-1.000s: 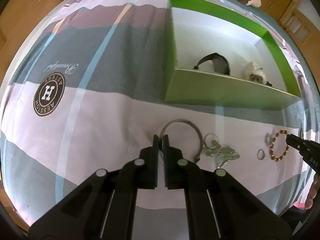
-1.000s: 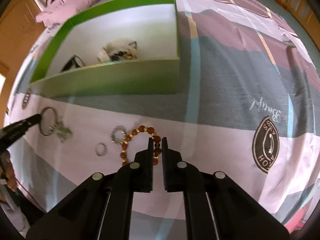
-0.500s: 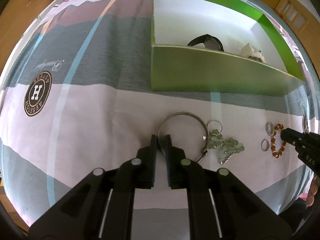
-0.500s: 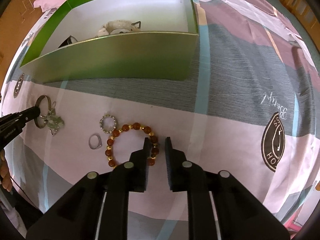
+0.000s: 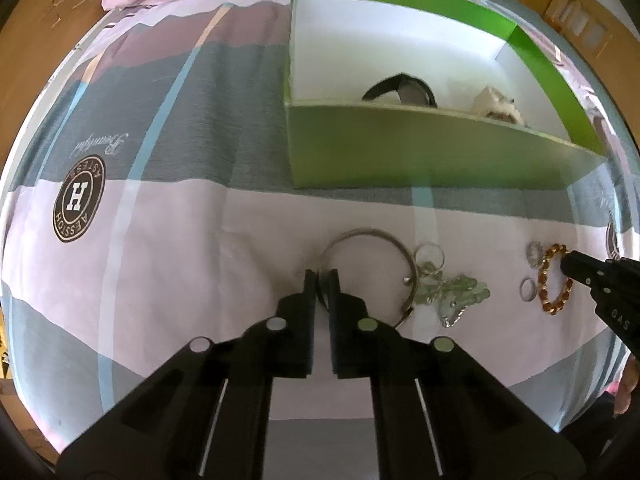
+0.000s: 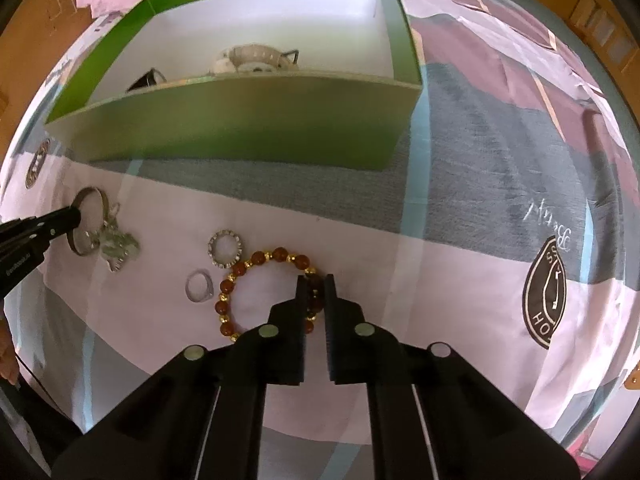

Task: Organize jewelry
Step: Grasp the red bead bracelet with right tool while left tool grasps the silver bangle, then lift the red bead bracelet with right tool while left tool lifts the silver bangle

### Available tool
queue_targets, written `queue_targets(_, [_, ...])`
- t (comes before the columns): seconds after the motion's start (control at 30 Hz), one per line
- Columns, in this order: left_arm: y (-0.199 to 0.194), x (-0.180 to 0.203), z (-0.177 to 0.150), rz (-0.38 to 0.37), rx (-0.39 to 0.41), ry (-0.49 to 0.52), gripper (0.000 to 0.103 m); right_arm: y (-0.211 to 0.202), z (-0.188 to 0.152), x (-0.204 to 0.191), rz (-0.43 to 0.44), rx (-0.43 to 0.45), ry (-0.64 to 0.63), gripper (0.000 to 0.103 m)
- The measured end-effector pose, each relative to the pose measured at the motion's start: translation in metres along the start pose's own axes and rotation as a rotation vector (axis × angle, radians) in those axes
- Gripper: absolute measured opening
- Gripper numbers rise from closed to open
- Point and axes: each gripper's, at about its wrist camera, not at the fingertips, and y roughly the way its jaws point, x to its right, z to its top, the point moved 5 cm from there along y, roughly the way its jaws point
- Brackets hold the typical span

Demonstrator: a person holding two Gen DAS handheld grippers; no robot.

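Inside, green box (image 5: 420, 156) holds two things — black watch (image 5: 404, 90), pale piece (image 5: 496, 106).

One box (image 6: 248, 128), two bracelets (image 6: 256, 276) (image 5: 368, 240), two rings (image 6: 199, 286) (image 6: 225, 243), one keychain (image 5: 452, 292).

Left gripper (image 5: 322, 274) low, angled down, jaws nearly together. Right gripper (image 6: 315, 280) same pose, narrow gap between jaws. Both held side by side, well apart.

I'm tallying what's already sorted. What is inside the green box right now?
Inside the green box, a black watch and a cream, furry-looking piece show above the near wall. That wall hides their lower parts and the floor just behind it.
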Motion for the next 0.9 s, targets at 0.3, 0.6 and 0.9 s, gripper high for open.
queue_targets(0.3, [-0.024, 0.001, 0.004, -0.036, 0.064, -0.006, 0.005, -0.026, 0.005, -0.002, 0.026, 0.075, -0.001, 0.008])
queue_targets(0.6, [-0.04, 0.002, 0.004, -0.053, 0.101, -0.006, 0.005, -0.044, 0.015, -0.006, 0.01, 0.147, -0.039, 0.008])
queue_targets(0.9, [-0.054, 0.002, 0.008, -0.067, 0.137, -0.004, 0.005, -0.06, 0.018, -0.009, 0.043, 0.211, -0.049, 0.008])
